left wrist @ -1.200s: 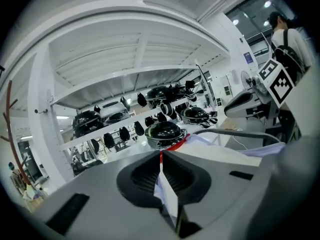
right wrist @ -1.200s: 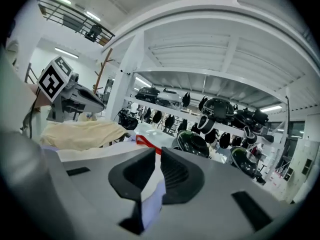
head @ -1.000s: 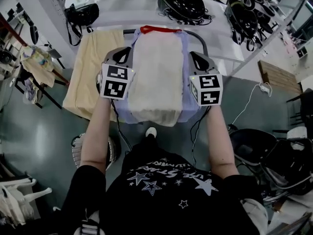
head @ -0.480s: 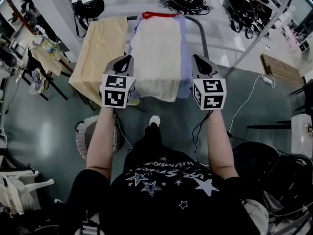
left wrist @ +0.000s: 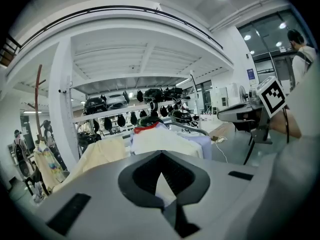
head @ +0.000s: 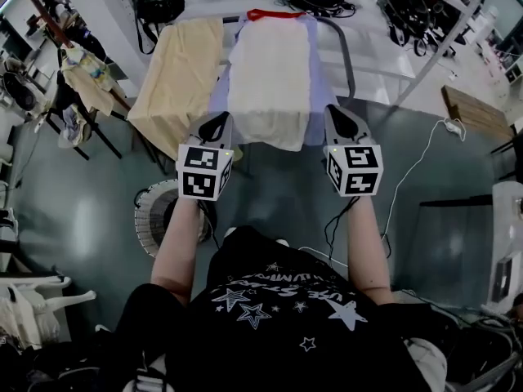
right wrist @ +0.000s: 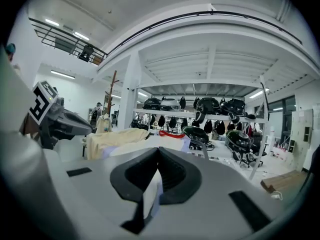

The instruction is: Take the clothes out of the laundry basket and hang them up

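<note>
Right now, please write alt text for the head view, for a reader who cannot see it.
Seen from above, a person holds the shut left tool and right tool before a white garment draped over a rack.

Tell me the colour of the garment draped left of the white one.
The garment is pale yellow; head view.

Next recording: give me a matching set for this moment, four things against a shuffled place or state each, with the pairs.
Things:
1. red hanger
2. cream cloth
3. laundry basket
4. left gripper

Places or states:
A. standing on the floor
B. shut, with nothing between the jaws
C. at the top end of the white garment
D. draped to the left of the white garment

Pairs: 1-C, 2-D, 3-A, 4-B
</note>
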A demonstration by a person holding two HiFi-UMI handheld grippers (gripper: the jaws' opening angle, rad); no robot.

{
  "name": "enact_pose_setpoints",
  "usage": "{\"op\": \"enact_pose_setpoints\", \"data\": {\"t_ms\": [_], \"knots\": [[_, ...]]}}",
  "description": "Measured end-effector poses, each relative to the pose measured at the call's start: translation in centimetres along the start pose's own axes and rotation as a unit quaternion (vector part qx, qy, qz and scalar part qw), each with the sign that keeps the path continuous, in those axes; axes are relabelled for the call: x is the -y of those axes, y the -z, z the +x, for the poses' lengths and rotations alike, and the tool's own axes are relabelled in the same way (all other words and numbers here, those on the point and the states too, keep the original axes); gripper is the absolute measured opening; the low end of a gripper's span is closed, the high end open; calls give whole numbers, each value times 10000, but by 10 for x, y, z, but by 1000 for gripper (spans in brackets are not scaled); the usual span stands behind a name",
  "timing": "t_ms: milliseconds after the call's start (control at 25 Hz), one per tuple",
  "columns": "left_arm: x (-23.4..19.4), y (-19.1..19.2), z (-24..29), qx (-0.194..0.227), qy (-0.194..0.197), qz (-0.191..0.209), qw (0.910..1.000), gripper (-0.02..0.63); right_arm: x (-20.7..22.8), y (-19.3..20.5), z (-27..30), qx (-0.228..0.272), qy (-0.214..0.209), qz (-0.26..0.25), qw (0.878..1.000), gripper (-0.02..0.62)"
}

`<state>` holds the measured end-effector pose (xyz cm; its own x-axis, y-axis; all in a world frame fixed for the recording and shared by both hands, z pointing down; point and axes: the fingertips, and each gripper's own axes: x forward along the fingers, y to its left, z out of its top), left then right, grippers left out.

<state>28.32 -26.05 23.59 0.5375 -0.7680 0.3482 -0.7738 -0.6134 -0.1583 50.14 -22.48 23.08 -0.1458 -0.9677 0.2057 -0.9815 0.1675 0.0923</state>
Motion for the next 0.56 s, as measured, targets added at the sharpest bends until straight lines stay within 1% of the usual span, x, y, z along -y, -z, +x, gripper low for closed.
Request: {"op": "enact_pose_setpoints", "data": {"t_ms": [80,160,280,400,560], "knots": [[-5,11,-3,-28,17,-53,10000,17,-9,3,-1,-41,-12,0,10000,9],[-10,20,-6,-28,64,-201,9998,17,-19,4,0,-85,1,10,10000,9],[-20,32,-17,-38,228,-369,9991,17,-42,8,6,-199,53,75,9998,9],[-38,43,-34,5,434,-304,9986,17,-73,8,14,-276,71,141,9995,9],[-78,57,-52,127,590,-142,9981,17,-113,-4,31,-237,160,137,9995,9]]}}
